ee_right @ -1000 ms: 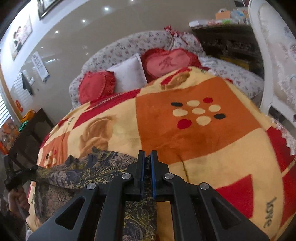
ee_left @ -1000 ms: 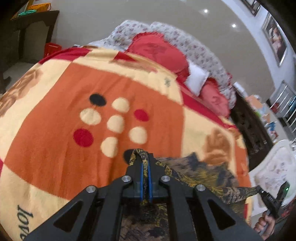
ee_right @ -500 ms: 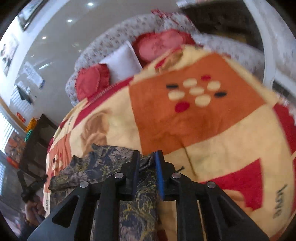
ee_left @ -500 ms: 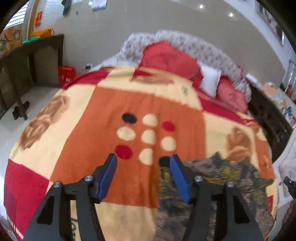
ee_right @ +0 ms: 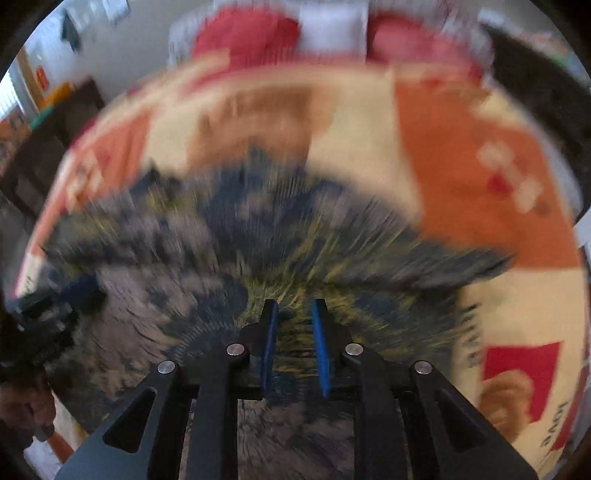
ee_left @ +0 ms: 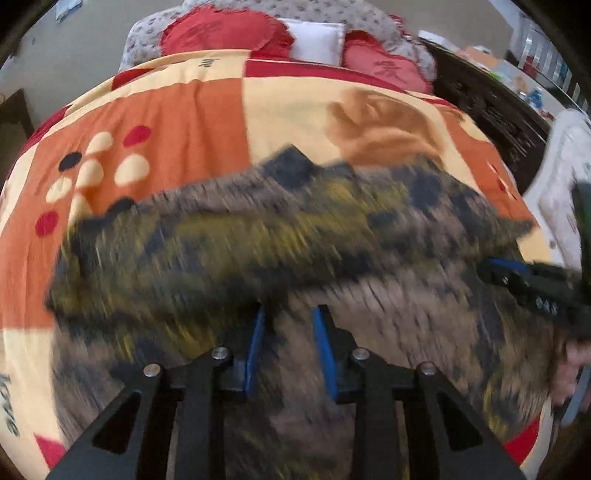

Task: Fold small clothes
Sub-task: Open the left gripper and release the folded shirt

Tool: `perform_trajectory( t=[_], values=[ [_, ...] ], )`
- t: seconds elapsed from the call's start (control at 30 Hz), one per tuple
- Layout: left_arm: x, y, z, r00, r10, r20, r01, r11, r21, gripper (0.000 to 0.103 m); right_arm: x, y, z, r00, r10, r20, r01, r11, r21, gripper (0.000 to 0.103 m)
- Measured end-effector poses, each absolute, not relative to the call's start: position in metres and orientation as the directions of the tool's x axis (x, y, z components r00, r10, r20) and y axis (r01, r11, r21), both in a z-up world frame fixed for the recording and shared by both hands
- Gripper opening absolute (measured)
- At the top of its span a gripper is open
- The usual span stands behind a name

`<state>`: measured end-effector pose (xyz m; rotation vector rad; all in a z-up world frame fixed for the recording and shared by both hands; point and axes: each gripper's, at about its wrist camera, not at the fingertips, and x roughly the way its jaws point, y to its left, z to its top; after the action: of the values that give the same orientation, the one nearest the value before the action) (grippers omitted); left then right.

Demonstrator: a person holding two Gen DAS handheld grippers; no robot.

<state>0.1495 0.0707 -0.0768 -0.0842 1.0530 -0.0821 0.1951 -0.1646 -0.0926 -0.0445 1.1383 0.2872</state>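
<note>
**Both grippers let go of the patterned garment on the bed**

A second ago each gripper pinched a bunched edge of the garment; now neither does. The left gripper hangs over the dark, gold-patterned garment with its blue pads apart and nothing clamped between them; its jaws sprang wide and have just been closing part of the way again, with only cloth lying below the gap. The right gripper also stands released, its jaws a little parted after having been clenched on the cloth, and the fabric shows beneath the gap rather than pressed in it.

The garment now lies spread flat across the near part of the blanket, filling far more of both views than before. Both pictures are smeared with motion blur, the right wrist view most of all.

Left of the garment, on the blanket's orange square, sits a cluster of cream, red and black dots. Beyond the garment, at the head of the bed, lie red cushions with a white pillow between them. Right of the garment, a dark cabinet stands beside the bed. At the garment's right edge the other gripper reaches in, with a hand behind it, covering that corner of cloth.
</note>
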Motion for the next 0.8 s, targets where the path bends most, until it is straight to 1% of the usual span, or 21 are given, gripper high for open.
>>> perform_trajectory(
  t=[0.07,0.1,0.13,0.17,0.2,0.23,0.27,0.3,0.33,0.4,0.47,0.53,0.63,0.7,0.77,0.8],
  values=[
    [0.185,0.088,-0.068,0.502,-0.04,-0.864,-0.04,0.997,-0.069,0.03,0.208,-0.166,-0.091,0.385,0.218,-0.897,-0.219,0.966,0.141,0.03],
    [0.194,0.095,-0.064,0.513,-0.022,-0.858,-0.059,0.996,-0.061,0.03,0.218,-0.169,-0.089,0.377,0.232,-0.897,-0.191,0.967,0.17,0.03],
    [0.204,0.107,-0.058,0.524,-0.005,-0.852,-0.088,0.994,-0.06,0.03,0.228,-0.173,-0.081,0.404,0.258,-0.878,-0.164,0.964,0.208,0.03],
    [0.212,0.12,-0.048,0.543,0.035,-0.839,-0.137,0.989,-0.048,0.03,0.234,-0.182,-0.065,0.481,0.29,-0.827,-0.149,0.957,0.249,0.03],
    [0.214,0.131,-0.039,0.561,0.07,-0.825,-0.186,0.982,-0.043,0.034,0.232,-0.188,-0.052,0.552,0.288,-0.782,-0.142,0.957,0.252,0.03],
    [0.211,0.146,-0.028,0.585,0.074,-0.808,-0.225,0.972,-0.073,0.035,0.228,-0.197,-0.036,0.627,0.257,-0.735,-0.119,0.964,0.236,0.03],
    [0.205,0.155,-0.019,0.61,0.06,-0.79,-0.232,0.967,-0.106,0.037,0.224,-0.207,-0.023,0.665,0.249,-0.705,-0.101,0.964,0.245,0.03],
    [0.197,0.163,-0.015,0.628,0.057,-0.776,-0.234,0.965,-0.118,0.042,0.22,-0.214,-0.017,0.677,0.266,-0.686,-0.107,0.958,0.266,0.03],
    [0.188,0.166,-0.009,0.649,0.068,-0.758,-0.238,0.964,-0.117,0.044,0.216,-0.222,-0.011,0.692,0.279,-0.666,-0.118,0.953,0.277,0.03],
    [0.179,0.16,-0.005,0.668,0.061,-0.742,-0.216,0.97,-0.115,0.044,0.205,-0.235,-0.003,0.731,0.222,-0.645,-0.095,0.97,0.226,0.03],
    [0.174,0.144,-0.009,0.683,0.031,-0.729,-0.175,0.977,-0.122,0.046,0.199,-0.245,-0.004,0.742,0.168,-0.649,-0.042,0.978,0.205,0.03],
    [0.176,0.126,-0.018,0.695,0.006,-0.719,-0.137,0.983,-0.125,0.054,0.202,-0.253,-0.013,0.73,0.143,-0.668,0.024,0.972,0.234,0.03],
    [0.189,0.108,-0.034,0.703,0.021,-0.711,-0.141,0.984,-0.11,0.066,0.208,-0.237,-0.03,0.696,0.178,-0.696,0.024,0.963,0.27,0.03],
    [0.201,0.11,-0.052,0.682,0.071,-0.728,-0.172,0.983,-0.065,0.066,0.212,-0.226,-0.045,0.678,0.184,-0.711,0.019,0.963,0.268,0.03],
    [0.208,0.124,-0.073,0.643,0.094,-0.76,-0.205,0.977,-0.052,0.066,0.221,-0.222,-0.069,0.658,0.136,-0.74,0.055,0.972,0.228,0.03],
    [0.207,0.133,-0.085,0.622,0.082,-0.779,-0.212,0.975,-0.067,0.066,0.223,-0.222,-0.078,0.649,0.105,-0.753,0.08,0.975,0.205,0.03]
  ],
)
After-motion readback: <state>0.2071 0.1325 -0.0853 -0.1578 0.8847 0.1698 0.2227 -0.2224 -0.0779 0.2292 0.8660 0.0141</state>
